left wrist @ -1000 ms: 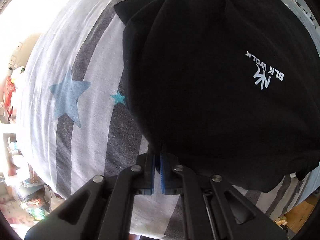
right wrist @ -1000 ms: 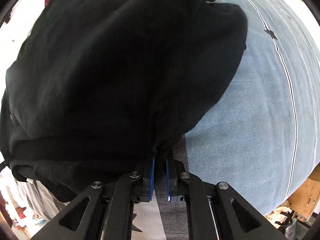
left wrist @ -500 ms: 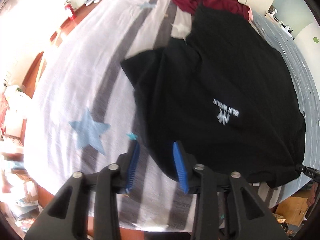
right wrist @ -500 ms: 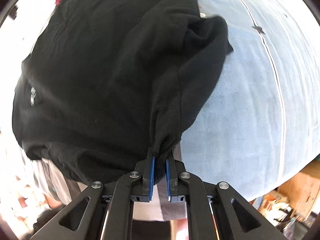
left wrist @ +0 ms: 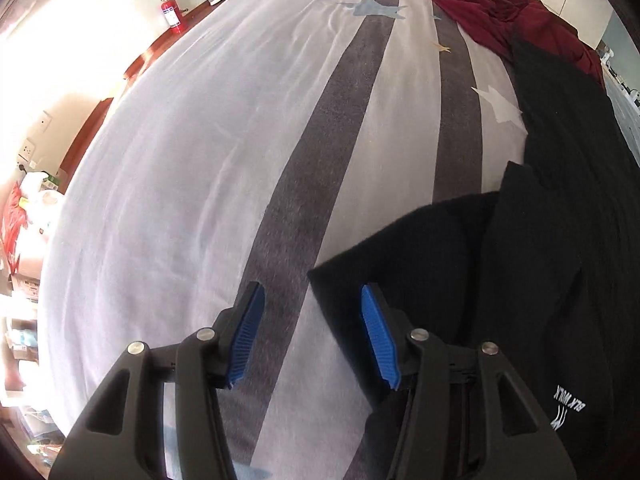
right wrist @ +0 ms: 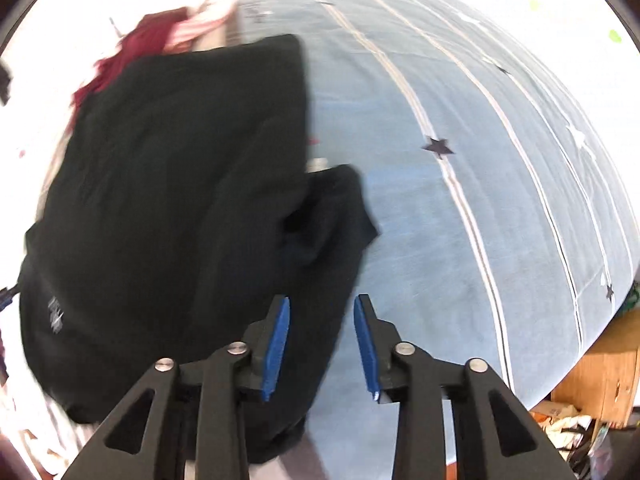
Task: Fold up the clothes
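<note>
A black T-shirt point(left wrist: 552, 264) with a small white logo lies flat on the bed, at the right of the left wrist view. It fills the left half of the right wrist view point(right wrist: 172, 208). My left gripper point(left wrist: 310, 312) is open and empty above the shirt's left sleeve corner. My right gripper point(right wrist: 322, 320) is open and empty over the shirt's right edge and sleeve point(right wrist: 340, 216).
A dark red garment point(left wrist: 508, 12) lies bunched at the far end of the bed, also in the right wrist view point(right wrist: 132, 52). The sheet is white with grey stripes point(left wrist: 304, 184) on the left and blue point(right wrist: 480, 200) on the right. A red fire extinguisher point(left wrist: 171, 14) stands beyond the bed.
Both grippers were shut on the shirt's lower corners. The left opened half a second ago, the right just now. Both have lifted away and the shirt has dropped flat.
</note>
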Tool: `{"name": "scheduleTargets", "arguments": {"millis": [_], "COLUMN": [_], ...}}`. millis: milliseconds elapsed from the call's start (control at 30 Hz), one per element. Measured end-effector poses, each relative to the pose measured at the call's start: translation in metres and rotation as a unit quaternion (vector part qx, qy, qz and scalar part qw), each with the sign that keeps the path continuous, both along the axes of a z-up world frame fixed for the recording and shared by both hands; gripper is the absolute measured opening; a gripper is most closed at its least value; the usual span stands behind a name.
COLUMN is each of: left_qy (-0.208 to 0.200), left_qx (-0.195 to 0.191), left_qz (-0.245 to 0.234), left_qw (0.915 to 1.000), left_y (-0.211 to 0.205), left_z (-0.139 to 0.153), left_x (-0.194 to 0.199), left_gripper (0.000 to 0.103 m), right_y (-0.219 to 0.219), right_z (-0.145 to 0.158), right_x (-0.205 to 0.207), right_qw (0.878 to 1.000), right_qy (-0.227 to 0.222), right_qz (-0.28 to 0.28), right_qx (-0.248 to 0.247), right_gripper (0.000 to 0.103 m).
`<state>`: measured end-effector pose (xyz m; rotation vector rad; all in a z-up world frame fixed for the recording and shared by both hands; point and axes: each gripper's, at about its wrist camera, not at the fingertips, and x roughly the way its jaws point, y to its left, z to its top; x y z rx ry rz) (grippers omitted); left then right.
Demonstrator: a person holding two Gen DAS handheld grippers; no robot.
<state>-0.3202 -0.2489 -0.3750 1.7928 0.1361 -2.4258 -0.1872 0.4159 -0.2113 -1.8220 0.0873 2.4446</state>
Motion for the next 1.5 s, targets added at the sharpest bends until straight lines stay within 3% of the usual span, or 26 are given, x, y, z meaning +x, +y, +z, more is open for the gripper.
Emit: {"name": "scheduleTargets", "arguments": {"millis": [33,100,167,233,333,467,533,667,767,900,1067,1133,1300,1367,1433,1500], "left_qy": [-0.009,-0.015,-0.022,-0.019,0.004,0.018,0.004,-0.044,-0.035,0.007,0.04,0.051,0.039,0.032,0.027,0.022], "left_qx": [0.008,0.002,-0.004,-0.001,-0.023,-0.036,-0.043,-0.06,-0.101,-0.115,-0.078,-0.061,-0.04,-0.035,-0.032,-0.029], "left_qz": [-0.011,-0.041,-0.057,-0.048,-0.026,0.024,0.034,0.042,0.055,0.059,0.014,-0.007,-0.041,-0.047,-0.052,-0.052], "left_qw": [0.9999,0.999,0.9981,0.9987,0.9994,0.9989,0.9985,0.9963,0.9927,0.9916,0.9961,0.9968,0.9976,0.9978,0.9978,0.998], "left_y": [0.004,0.015,0.022,0.016,-0.004,-0.069,-0.091,-0.102,-0.098,-0.073,-0.037,-0.02,0.016,0.03,0.04,0.051], "left_z": [-0.005,-0.011,-0.012,-0.003,0.024,0.06,0.06,0.032,0.033,0.05,0.079,0.086,0.078,0.076,0.068,0.062], "left_x": [-0.004,-0.008,-0.011,-0.014,-0.015,-0.003,0.006,0.016,0.023,0.03,0.035,0.032,0.023,0.025,0.026,0.025], "left_gripper": [0.048,0.034,0.012,0.005,0.005,0.005,0.005,0.005,0.007,0.012,0.02,0.022,0.022,0.022,0.022,0.022], "right_y": [-0.014,0.007,0.024,0.026,0.026,0.025,0.024,0.026,0.028,0.033,0.042,0.042,0.047,0.047,0.044,0.046], "right_z": [-0.009,-0.032,-0.055,-0.068,-0.078,-0.08,-0.082,-0.086,-0.084,-0.078,-0.065,-0.064,-0.08,-0.083,-0.081,-0.072], "right_x": [-0.009,-0.022,-0.029,-0.037,-0.045,-0.045,-0.045,-0.044,-0.043,-0.041,-0.041,-0.045,-0.062,-0.068,-0.071,-0.067], "right_qw": [1.0,0.999,0.997,0.996,0.995,0.995,0.995,0.995,0.995,0.996,0.996,0.996,0.996,0.996,0.997,0.997], "right_qy": [-0.009,-0.022,-0.032,-0.039,-0.047,-0.051,-0.053,-0.057,-0.055,-0.044,-0.016,-0.011,-0.02,-0.024,-0.027,-0.023], "right_qz": [-0.017,-0.048,-0.074,-0.082,-0.085,-0.082,-0.081,-0.081,-0.081,-0.081,-0.089,-0.084,-0.083,-0.072,-0.058,-0.058], "right_qx": [-0.002,-0.011,-0.017,-0.018,-0.018,-0.009,-0.005,0.0,0.0,0.001,-0.014,-0.016,-0.025,-0.04,-0.037,-0.034], "right_gripper": [0.032,0.032,0.032,0.032,0.032,0.032,0.033,0.035,0.035,0.036,0.037,0.043,0.043,0.03,0.008,0.005]}}
